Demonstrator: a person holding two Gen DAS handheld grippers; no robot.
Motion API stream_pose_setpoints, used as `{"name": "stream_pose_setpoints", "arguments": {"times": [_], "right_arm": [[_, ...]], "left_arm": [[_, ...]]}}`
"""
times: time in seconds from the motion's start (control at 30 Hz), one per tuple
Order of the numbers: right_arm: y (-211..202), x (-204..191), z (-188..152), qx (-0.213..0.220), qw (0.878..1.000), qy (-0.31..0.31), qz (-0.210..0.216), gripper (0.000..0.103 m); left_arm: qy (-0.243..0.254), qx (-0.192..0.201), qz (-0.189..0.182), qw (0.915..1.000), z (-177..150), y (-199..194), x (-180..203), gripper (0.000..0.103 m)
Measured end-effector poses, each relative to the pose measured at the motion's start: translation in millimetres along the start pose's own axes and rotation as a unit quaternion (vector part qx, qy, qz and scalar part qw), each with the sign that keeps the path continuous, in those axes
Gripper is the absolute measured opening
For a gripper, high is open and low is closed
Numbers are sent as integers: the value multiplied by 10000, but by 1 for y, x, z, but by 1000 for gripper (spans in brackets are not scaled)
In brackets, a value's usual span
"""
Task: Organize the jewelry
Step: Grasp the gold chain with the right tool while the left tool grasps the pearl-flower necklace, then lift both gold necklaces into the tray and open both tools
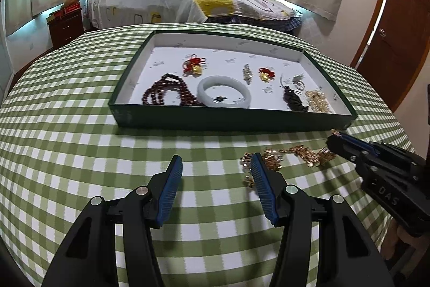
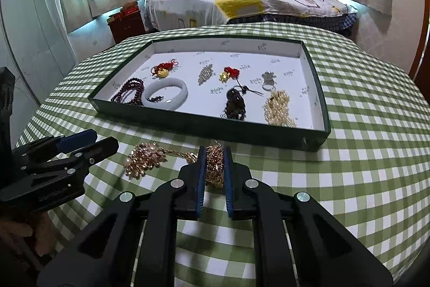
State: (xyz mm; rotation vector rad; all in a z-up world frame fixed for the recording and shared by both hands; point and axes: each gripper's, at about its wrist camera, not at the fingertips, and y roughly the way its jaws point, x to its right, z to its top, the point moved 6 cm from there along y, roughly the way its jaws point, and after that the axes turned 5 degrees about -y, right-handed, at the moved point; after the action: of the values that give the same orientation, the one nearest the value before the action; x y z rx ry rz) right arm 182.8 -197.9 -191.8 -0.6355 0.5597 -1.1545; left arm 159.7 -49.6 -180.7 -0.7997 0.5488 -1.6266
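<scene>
Clamping gold necklace (image 2: 215, 166) in my right gripper (image 2: 215, 152); chain trails left toward idle, parted left gripper (image 1: 216, 160); tray (image 2: 319, 104) straight ahead.

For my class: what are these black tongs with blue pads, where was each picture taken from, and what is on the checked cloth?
They are two hand-held grippers, one in each of a person's hands, each carrying a wide-angle camera that looks along its fingers. One picture comes from the left gripper, which is open and empty. The other comes from the right gripper, shut on a gold chain necklace whose ornate end still lies on the tablecloth. Behind stands a green tray holding a white bangle, dark red beads, red knot charms and other small pieces.
</scene>
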Motion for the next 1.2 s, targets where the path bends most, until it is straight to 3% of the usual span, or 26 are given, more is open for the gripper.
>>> {"name": "stream_pose_setpoints", "arguments": {"times": [0.33, 0.73, 0.97, 1.2], "right_arm": [[5, 5, -6, -76, 9999, 120, 56, 13], [11, 7, -10, -153, 9995, 224, 135, 13], [12, 8, -11, -171, 9994, 264, 155, 13], [12, 8, -11, -169, 9994, 264, 156, 13]], "left_arm": [[177, -166, -235, 9994, -4, 11, 22, 53], [387, -243, -270, 9986, -6, 26, 33, 51], [487, -228, -328, 9980, -5, 26, 34, 32], [452, -231, -407, 9979, -7, 24, 31, 30]]}}
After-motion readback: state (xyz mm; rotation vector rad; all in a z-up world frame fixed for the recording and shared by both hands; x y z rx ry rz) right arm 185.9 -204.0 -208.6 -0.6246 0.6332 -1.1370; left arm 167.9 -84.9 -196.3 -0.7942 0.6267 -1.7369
